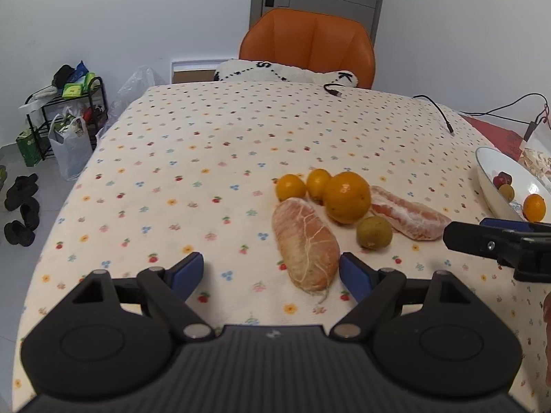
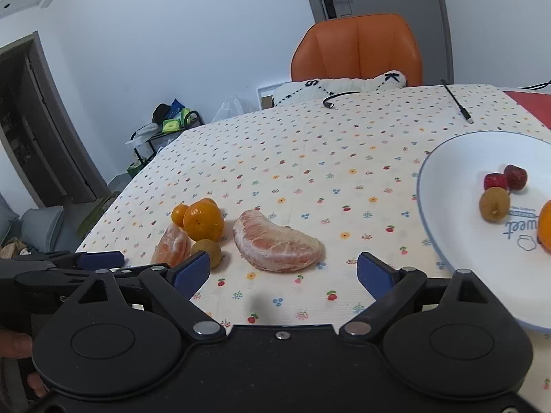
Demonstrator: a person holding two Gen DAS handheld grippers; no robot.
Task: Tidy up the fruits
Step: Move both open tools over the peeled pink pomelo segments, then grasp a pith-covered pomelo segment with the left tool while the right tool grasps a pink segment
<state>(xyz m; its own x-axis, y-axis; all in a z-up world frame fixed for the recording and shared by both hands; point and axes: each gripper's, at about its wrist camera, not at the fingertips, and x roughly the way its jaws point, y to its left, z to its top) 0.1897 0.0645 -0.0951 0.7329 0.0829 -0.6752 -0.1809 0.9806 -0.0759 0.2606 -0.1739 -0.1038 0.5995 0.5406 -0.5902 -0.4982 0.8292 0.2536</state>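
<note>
Left hand-held gripper [image 1: 271, 273] released | right hand-held gripper [image 2: 284, 272] released | plate [image 2: 447, 172] reads "weet"

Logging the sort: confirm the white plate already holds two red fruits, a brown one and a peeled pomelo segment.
No pomelo segment on the white plate; the fourth fruit there is an orange. Both pomelo segments lie on the tablecloth, per the right wrist view.

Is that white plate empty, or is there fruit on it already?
Not empty. The white plate holds two red fruits, a brown one and an orange.
</note>
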